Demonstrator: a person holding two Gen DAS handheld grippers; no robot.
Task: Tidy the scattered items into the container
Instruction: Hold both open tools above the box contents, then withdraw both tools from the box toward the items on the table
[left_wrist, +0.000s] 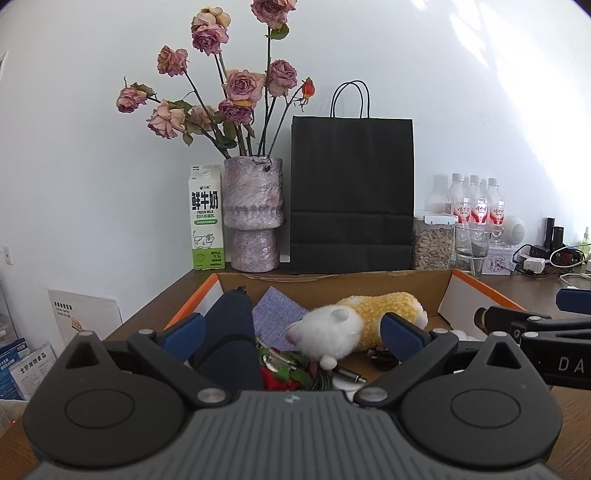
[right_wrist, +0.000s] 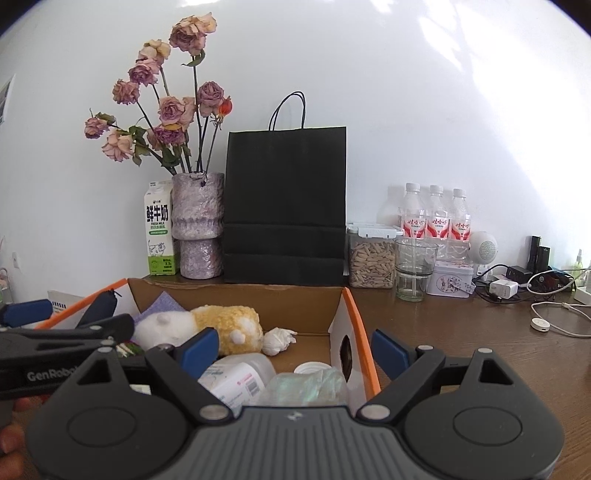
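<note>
Box (right_wrist: 236, 295) holds one plush toy (right_wrist: 207, 325); three bottles (right_wrist: 437, 218) stand behind.

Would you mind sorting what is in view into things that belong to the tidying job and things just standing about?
Job:
cardboard box
plush toy
dark pouch
purple cloth
white bottle
crumpled tissue

Standing about:
black paper bag
vase of dried roses
milk carton
water bottles
seed jar

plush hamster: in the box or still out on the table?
In. The plush hamster lies on its side inside the cardboard box, among other items, with the box walls around it in both wrist views.
</note>
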